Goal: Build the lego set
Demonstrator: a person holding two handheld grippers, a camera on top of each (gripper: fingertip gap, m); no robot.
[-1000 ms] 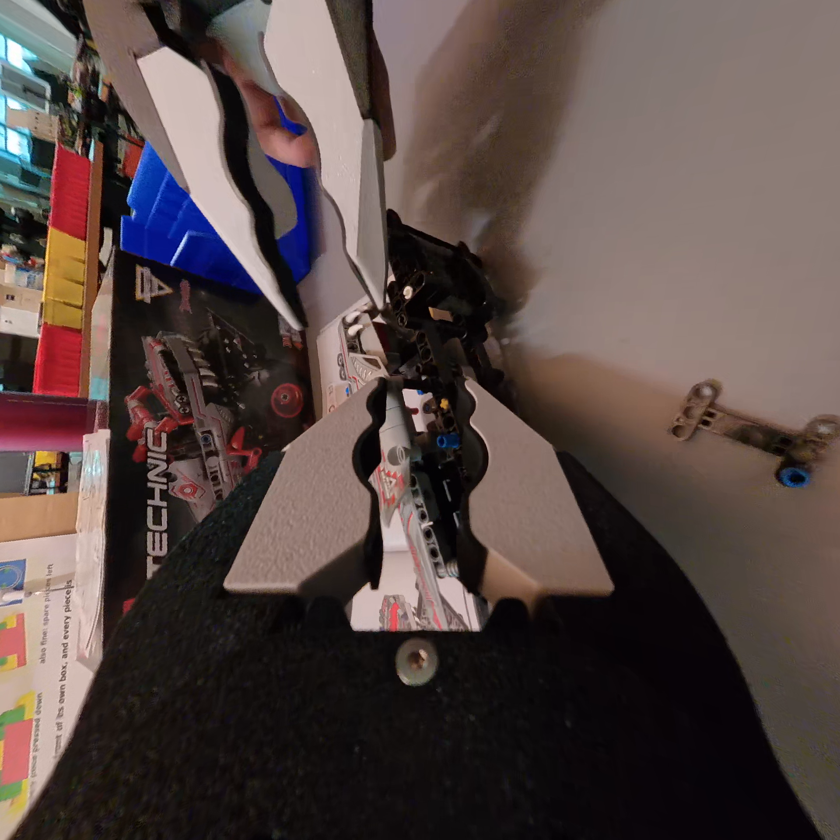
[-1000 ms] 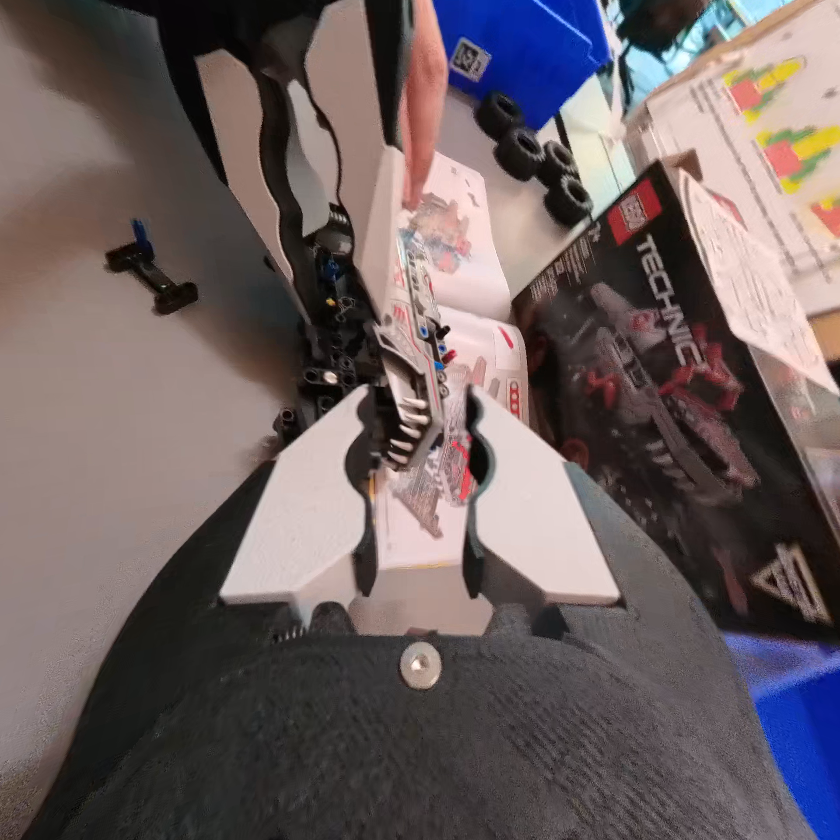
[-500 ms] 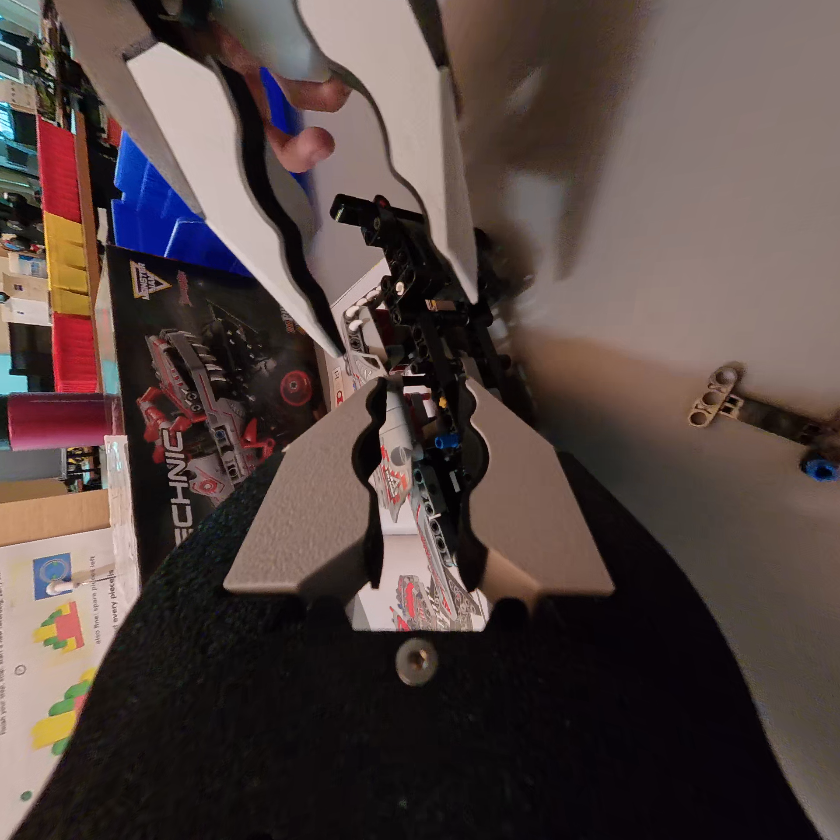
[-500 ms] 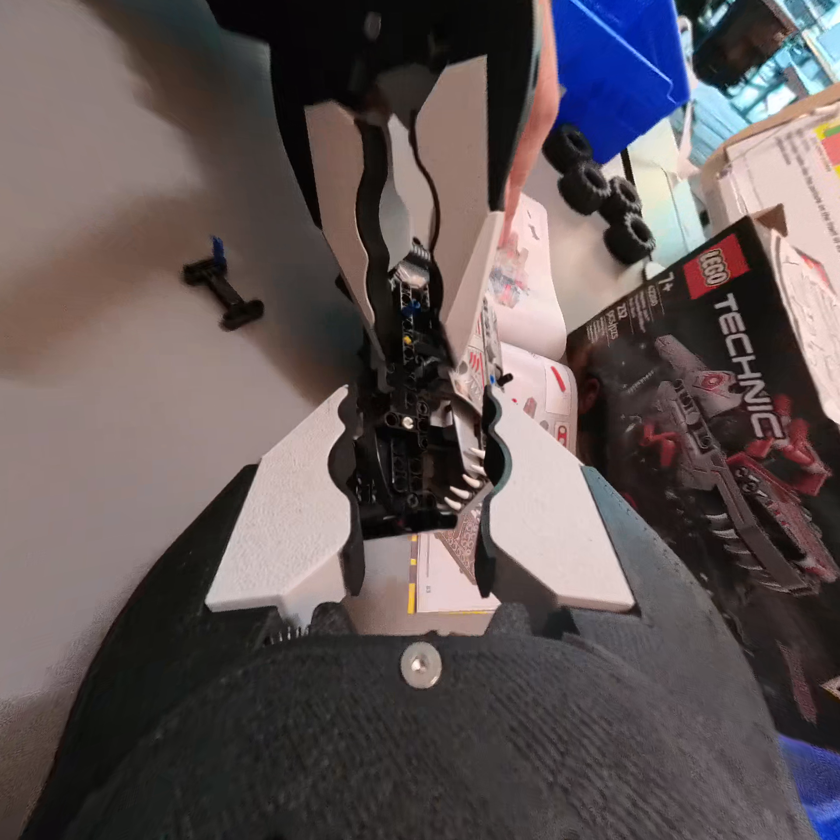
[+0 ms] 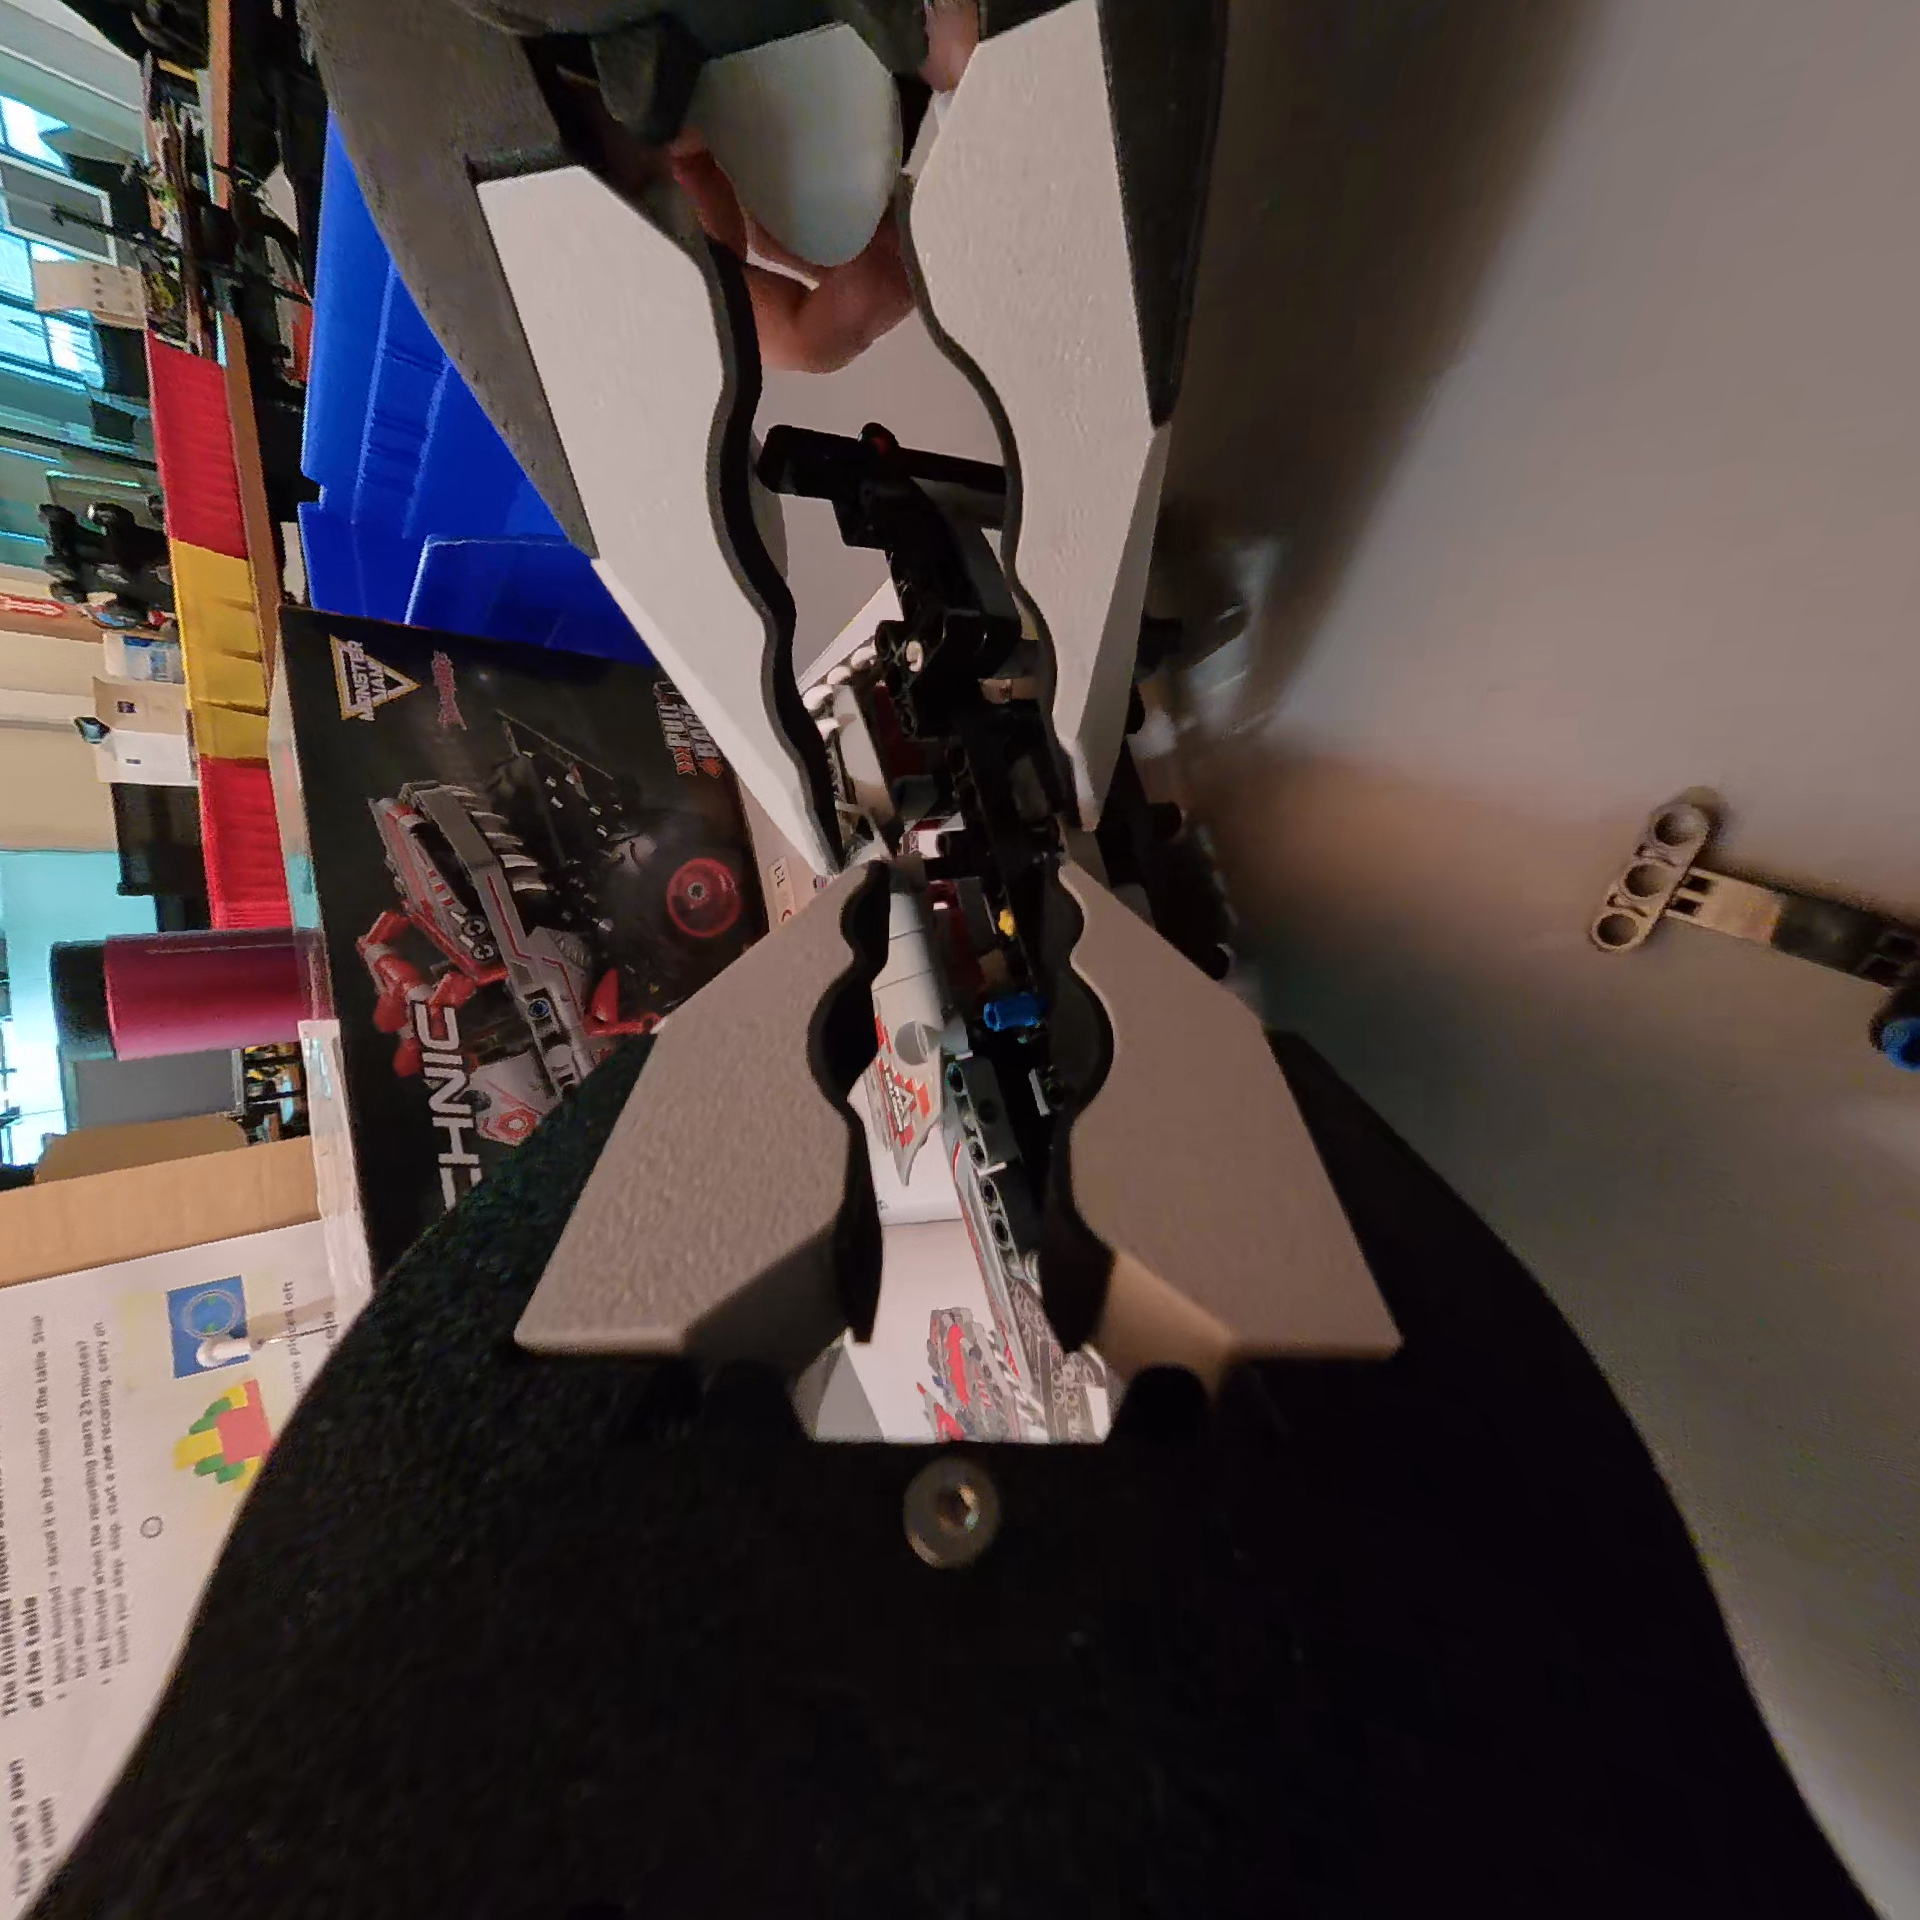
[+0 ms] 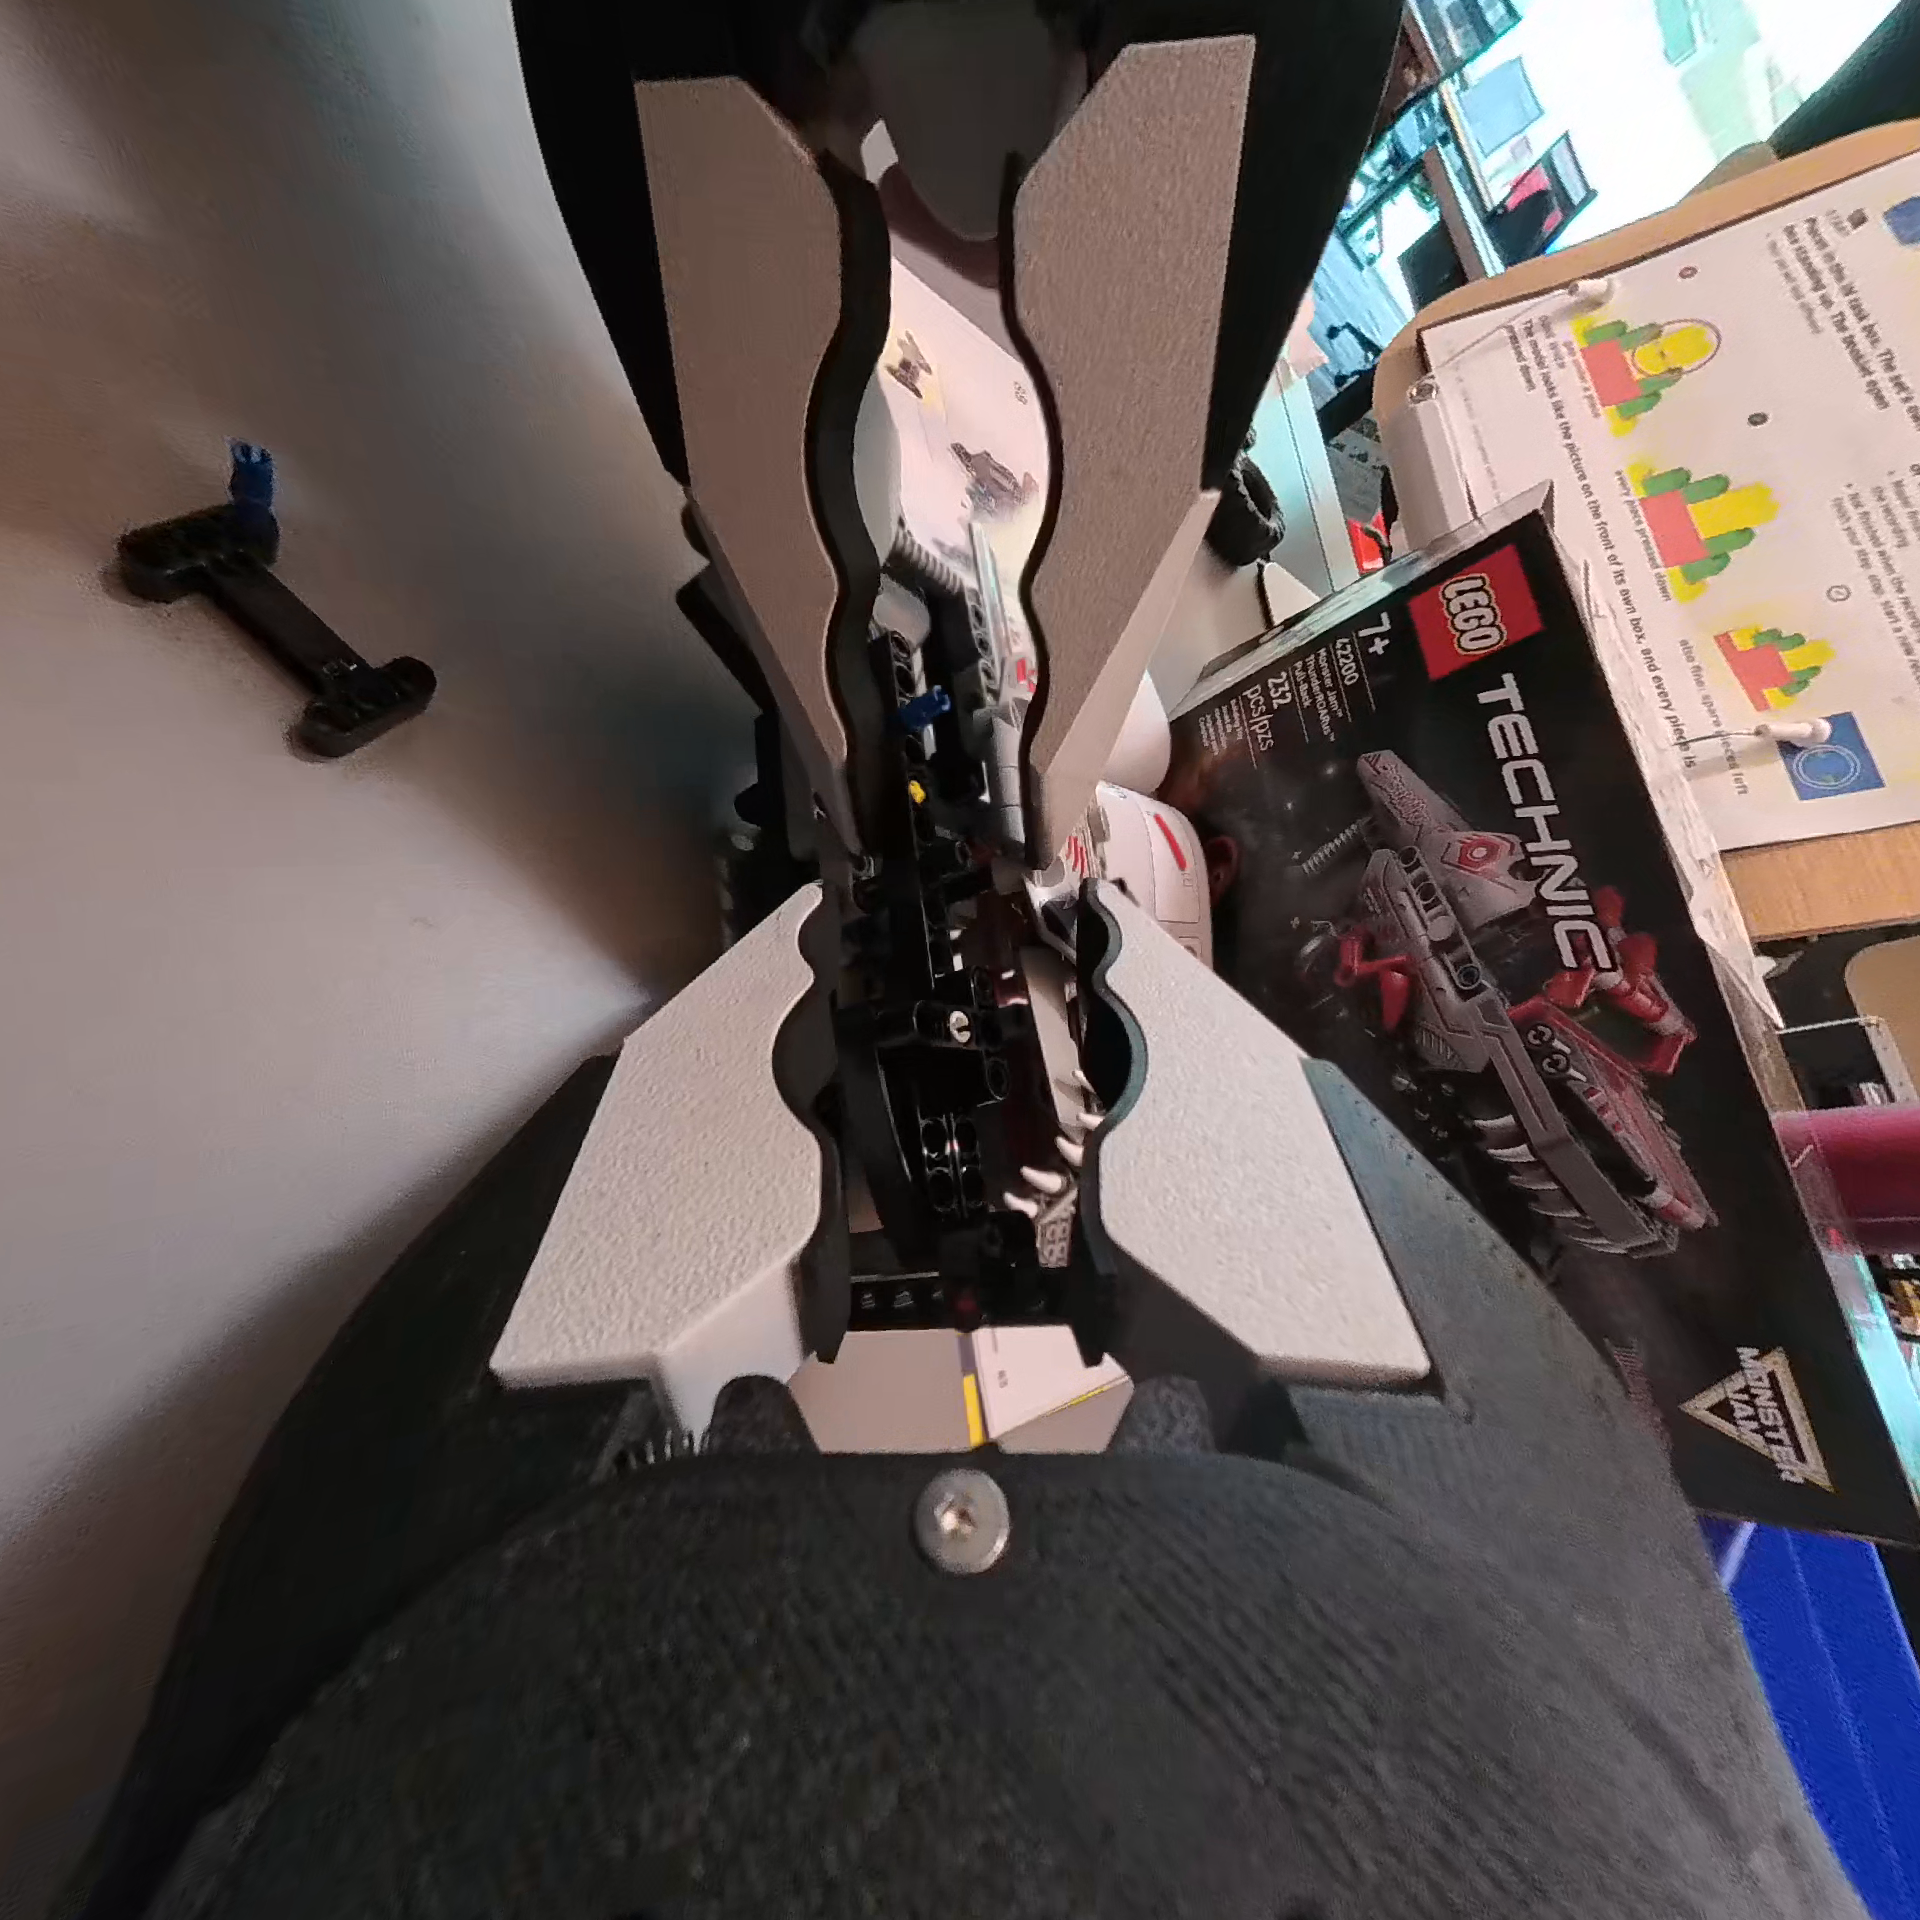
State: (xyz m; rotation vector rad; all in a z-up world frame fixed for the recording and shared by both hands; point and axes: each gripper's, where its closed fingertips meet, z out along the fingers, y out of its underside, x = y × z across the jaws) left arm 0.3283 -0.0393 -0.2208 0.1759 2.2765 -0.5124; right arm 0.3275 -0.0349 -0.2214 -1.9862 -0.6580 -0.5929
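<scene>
A partly built lego model (image 5: 966,1049), black and grey with red stickers and white teeth, hangs above the white table between my two grippers. My left gripper (image 5: 971,914) is shut on its rear half. My right gripper (image 6: 951,935) faces the left one and is shut on the toothed front end (image 6: 935,1060). The two grippers' tips almost touch. In the left wrist view the right gripper (image 5: 925,665) comes in from the top. A loose black beam piece with a blue pin (image 6: 275,613) lies on the table, and also shows in the left wrist view (image 5: 1683,904).
The set's black box (image 6: 1558,935) lies beside the model, with the open instruction booklet (image 6: 966,436) under it. Blue bins (image 5: 416,416), a dark red cylinder (image 5: 197,992), a cardboard box with a printed sheet (image 6: 1714,416) and a black tyre (image 6: 1247,509) stand around. Both grippers' tips are close together, under 4 cm apart.
My right gripper has moved in over the model's toothed end and closed on it. The left gripper has kept its hold, and both have turned a little.
</scene>
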